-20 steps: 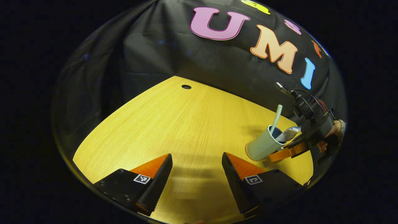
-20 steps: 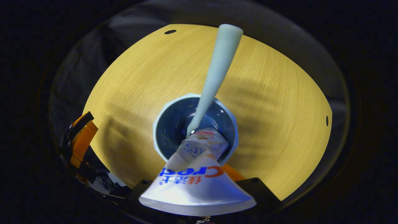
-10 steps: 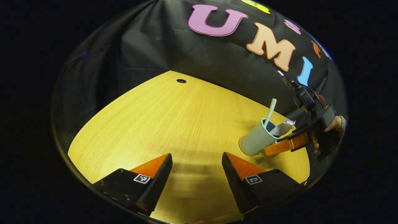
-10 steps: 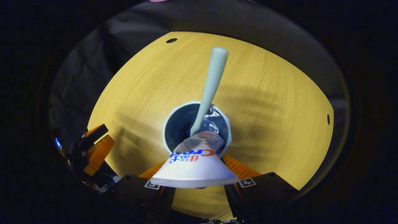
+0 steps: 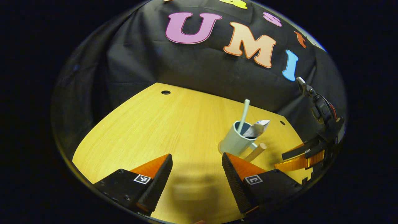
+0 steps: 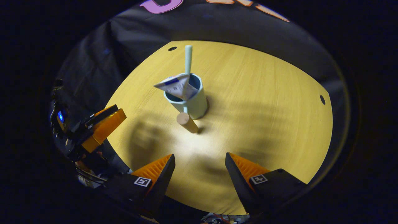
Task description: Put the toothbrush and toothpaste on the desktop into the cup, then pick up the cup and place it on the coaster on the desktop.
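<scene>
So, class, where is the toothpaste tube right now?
In the right gripper view, the toothpaste tube stands in the cup beside the toothbrush, mid-desk.

The black-and-orange left gripper point(image 5: 196, 174) and the matching right gripper point(image 6: 200, 174) both hover with jaws spread wide, holding nothing.

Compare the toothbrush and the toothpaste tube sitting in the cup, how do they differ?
The toothbrush is a thin, plain pale-green stick standing nearly upright; the toothpaste tube is white with printing, flat and wide at its crimped end, and leans toward the rim. The toothbrush rises well above the cup; the toothpaste tube pokes out less. Both stand in the same cup, with no claw touching them.
</scene>
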Available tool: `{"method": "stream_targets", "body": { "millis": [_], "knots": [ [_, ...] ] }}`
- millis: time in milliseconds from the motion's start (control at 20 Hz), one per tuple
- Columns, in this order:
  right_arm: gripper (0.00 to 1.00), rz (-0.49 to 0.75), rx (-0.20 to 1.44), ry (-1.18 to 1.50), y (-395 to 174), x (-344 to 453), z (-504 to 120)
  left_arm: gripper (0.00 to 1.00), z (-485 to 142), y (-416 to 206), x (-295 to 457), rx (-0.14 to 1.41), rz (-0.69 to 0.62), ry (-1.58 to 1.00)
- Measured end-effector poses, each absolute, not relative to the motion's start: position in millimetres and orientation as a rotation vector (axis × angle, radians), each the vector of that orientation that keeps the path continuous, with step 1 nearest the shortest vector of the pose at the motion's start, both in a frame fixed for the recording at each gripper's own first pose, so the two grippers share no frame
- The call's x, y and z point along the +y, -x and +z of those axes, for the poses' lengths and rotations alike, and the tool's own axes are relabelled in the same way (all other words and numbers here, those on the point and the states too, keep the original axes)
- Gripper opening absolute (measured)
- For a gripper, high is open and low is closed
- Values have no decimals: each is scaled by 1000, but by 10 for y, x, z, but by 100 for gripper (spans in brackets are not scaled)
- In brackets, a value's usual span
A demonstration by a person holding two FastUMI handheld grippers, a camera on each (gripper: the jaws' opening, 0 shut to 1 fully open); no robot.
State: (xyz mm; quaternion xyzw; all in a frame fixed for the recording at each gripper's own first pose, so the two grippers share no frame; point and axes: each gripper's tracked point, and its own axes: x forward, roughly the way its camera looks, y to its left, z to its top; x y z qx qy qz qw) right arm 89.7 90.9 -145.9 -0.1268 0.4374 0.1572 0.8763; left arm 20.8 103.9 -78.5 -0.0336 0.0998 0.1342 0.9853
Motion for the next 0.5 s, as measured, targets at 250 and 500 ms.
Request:
{"method": "stream_targets", "body": {
  "millis": [250,500],
  "knots": [
    [99,190,769,131,-807,322,-1256,93,-776,-332,539,220,210,18],
    [99,127,564,2,-826,-53,-1002,93,-742,-462,127,223,187,-1]
  ]
}}
